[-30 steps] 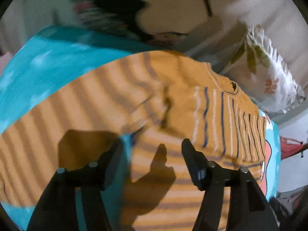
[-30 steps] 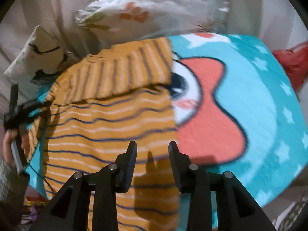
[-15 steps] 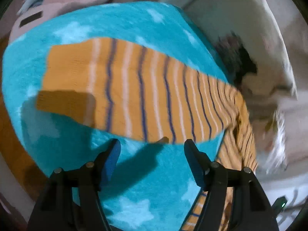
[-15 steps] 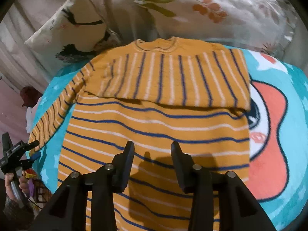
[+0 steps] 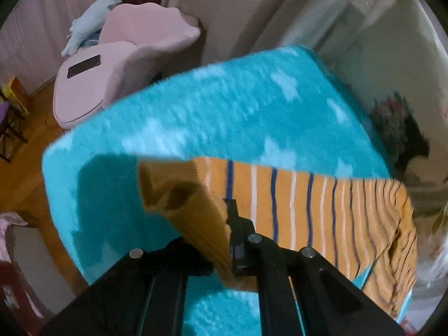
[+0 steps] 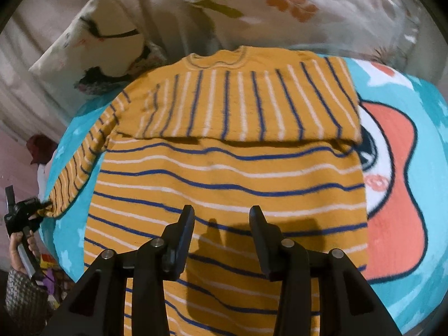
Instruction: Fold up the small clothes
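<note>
An orange sweater (image 6: 224, 173) with blue and white stripes lies flat on a turquoise blanket (image 6: 420, 128). One sleeve (image 6: 240, 103) is folded across its chest. The other sleeve (image 5: 294, 204) stretches out to the blanket's edge. My left gripper (image 5: 228, 224) is shut on that sleeve's cuff (image 5: 179, 204), which bunches up beside the fingers. The right wrist view shows the same left gripper (image 6: 25, 212) at the sleeve's end, held by a hand (image 6: 16, 249). My right gripper (image 6: 221, 218) hangs open just above the sweater's lower body, with nothing between its fingers.
Two patterned pillows (image 6: 294, 8) (image 6: 92, 44) lie behind the sweater's collar. A pink chair (image 5: 117, 64) stands past the blanket's edge on the wooden floor (image 5: 25, 162). The blanket (image 5: 224, 106) shows a large pink cartoon shape (image 6: 392, 196) right of the sweater.
My left gripper swung from the sweater's body out to the sleeve's end and closed on the cuff. My right gripper shifted left over the sweater's body, staying open.
</note>
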The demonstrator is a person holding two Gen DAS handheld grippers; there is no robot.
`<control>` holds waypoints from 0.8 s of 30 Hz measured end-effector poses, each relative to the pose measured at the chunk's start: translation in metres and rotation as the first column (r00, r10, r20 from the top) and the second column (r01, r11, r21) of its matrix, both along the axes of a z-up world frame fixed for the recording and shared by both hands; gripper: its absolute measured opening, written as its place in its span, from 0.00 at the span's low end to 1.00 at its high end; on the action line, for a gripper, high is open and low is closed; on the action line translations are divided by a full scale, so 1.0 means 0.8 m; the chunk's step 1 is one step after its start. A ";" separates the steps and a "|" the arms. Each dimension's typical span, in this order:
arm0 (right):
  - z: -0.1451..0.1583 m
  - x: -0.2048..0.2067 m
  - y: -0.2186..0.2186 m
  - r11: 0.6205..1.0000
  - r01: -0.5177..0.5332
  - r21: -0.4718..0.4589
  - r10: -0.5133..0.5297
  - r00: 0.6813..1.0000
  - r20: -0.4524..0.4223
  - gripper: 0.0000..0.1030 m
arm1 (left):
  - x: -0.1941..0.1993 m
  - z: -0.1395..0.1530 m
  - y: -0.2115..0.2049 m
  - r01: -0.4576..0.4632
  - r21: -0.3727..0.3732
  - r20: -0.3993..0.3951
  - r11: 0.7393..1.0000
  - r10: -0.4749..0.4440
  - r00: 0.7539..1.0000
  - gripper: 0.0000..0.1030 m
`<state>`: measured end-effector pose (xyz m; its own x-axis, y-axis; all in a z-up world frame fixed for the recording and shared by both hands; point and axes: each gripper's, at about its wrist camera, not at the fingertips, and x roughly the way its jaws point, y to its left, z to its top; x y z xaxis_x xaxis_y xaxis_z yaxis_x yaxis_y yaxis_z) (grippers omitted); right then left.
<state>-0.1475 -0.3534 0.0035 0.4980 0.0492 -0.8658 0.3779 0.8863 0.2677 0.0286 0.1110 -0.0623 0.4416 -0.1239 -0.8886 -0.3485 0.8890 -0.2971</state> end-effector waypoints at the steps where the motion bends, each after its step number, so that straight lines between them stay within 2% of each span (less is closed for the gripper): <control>1: 0.001 -0.004 -0.005 1.000 0.011 -0.003 -0.011 1.000 0.003 0.43 | 0.003 0.008 0.005 -0.014 0.002 0.012 1.000 0.014 1.000 0.06; 5: 0.005 -0.020 -0.022 0.999 0.041 -0.009 -0.041 0.999 0.025 0.43 | 0.013 0.069 0.005 -0.059 0.090 0.124 0.994 0.047 0.991 0.06; 8: 0.004 -0.030 -0.035 0.998 0.061 0.005 -0.061 0.998 0.034 0.43 | 0.015 0.113 -0.025 -0.049 0.199 0.210 0.979 0.007 0.978 0.06; 11: 0.002 -0.039 -0.045 0.997 0.075 0.013 -0.075 0.996 0.039 0.43 | 0.011 0.143 -0.083 0.038 0.233 0.262 0.972 -0.101 0.960 0.06; 14: 0.001 -0.054 -0.061 0.995 0.096 0.020 -0.097 0.994 0.044 0.43 | -0.001 0.157 -0.163 0.221 0.174 0.286 0.960 -0.264 0.921 0.06; 17: 0.000 -0.070 -0.079 0.992 0.119 0.029 -0.120 0.992 0.047 0.43 | -0.017 0.157 -0.265 0.430 0.105 0.284 0.896 -0.442 0.851 0.06; 21: -0.001 -0.099 -0.104 0.987 0.159 0.036 -0.161 0.986 0.051 0.43 | -0.033 0.143 -0.414 0.642 0.022 0.267 0.767 -0.623 0.735 0.06; 24: -0.003 -0.122 -0.118 0.981 0.190 0.035 -0.191 0.980 0.054 0.43 | -0.045 0.125 -0.517 0.739 -0.030 0.247 0.673 -0.712 0.658 0.06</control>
<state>-0.2451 -0.4476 0.0015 0.5487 -0.0265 -0.8356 0.5227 0.7910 0.3181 -0.0072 -0.3024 0.0381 0.3277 -0.5774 -0.7478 0.4710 0.7860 -0.4005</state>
